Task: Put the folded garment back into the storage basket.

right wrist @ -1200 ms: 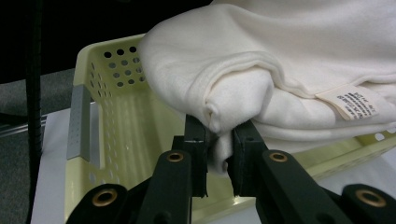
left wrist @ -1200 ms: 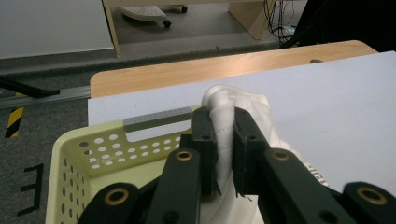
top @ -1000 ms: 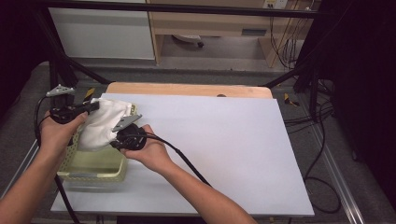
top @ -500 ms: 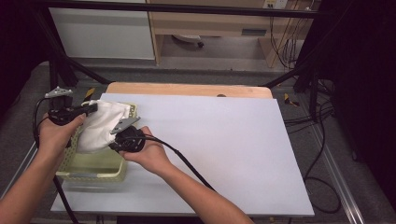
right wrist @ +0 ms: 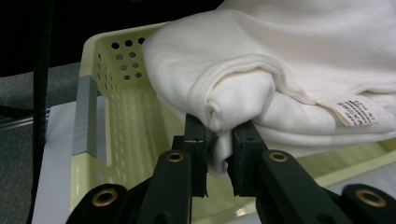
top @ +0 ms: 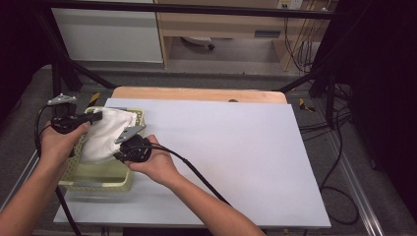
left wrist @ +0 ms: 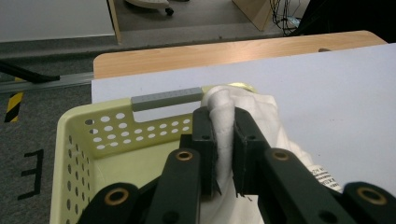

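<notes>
A folded white cloth (top: pixel 104 135) hangs over a pale yellow perforated basket (top: pixel 93 179) at the table's left. My left gripper (top: pixel 98 117) is shut on the cloth's far edge (left wrist: pixel 224 126), with fabric pinched between the pads. At the near edge of the cloth (right wrist: pixel 261 84) my right gripper (top: pixel 123 142) is shut on a bunched fold, next to a sewn-in label (right wrist: pixel 351 110). The cloth stretches between both grippers above the basket (left wrist: pixel 93 140), whose inside (right wrist: pixel 135 140) lies beneath it.
The basket has grey handle bars (left wrist: pixel 166 99) on its ends. A white sheet (top: pixel 236 157) covers the table to the right, with a wooden edge (top: pixel 196 93) at the back. Black cables (top: pixel 196 172) trail from the grippers. A metal frame and floor cables surround the table.
Both hands and the cloth have stayed nearly still; the left hand shifted only slightly.
</notes>
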Available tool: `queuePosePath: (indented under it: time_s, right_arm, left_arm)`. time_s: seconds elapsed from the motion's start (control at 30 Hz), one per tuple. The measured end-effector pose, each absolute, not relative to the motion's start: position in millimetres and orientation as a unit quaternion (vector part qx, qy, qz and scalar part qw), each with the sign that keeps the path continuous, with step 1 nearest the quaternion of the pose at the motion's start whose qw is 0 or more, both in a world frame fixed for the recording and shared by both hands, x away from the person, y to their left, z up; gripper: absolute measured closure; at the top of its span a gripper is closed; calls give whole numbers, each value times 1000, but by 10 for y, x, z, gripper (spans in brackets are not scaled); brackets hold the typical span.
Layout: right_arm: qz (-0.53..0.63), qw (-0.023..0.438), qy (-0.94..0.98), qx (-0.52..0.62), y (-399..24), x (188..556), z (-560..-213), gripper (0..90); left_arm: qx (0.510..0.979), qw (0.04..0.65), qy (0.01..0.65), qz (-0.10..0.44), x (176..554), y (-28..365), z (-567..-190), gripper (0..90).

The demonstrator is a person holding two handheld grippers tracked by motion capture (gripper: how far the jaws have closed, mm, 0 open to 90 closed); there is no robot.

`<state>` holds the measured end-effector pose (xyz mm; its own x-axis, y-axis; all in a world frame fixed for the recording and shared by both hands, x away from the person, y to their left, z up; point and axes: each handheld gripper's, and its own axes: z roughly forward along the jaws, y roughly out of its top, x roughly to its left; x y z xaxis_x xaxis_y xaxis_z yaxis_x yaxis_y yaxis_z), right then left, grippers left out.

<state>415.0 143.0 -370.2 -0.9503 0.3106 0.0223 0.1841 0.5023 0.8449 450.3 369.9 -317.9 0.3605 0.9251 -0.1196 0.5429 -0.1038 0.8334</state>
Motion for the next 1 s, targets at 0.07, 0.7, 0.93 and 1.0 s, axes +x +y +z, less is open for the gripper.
queuePosePath:
  time_s: [0.07, 0.7, 0.93, 1.0]
  right_arm:
    - [478, 66, 864, 143, 1437, 4148, -3709, 793]
    - [481, 61, 863, 140, 1481, 4135, -3788, 793]
    - [482, 61, 863, 136, 1500, 4125, -3818, 793]
    - [483, 60, 863, 135, 1500, 4127, -3823, 793]
  left_arm:
    - [707, 423, 521, 224, 4507, 3706, -3191, 812]
    - [705, 420, 527, 220, 4497, 3754, -3258, 812]
    - [706, 418, 528, 221, 4483, 3766, -3265, 812]
    - [707, 417, 528, 220, 4474, 3769, -3268, 812]
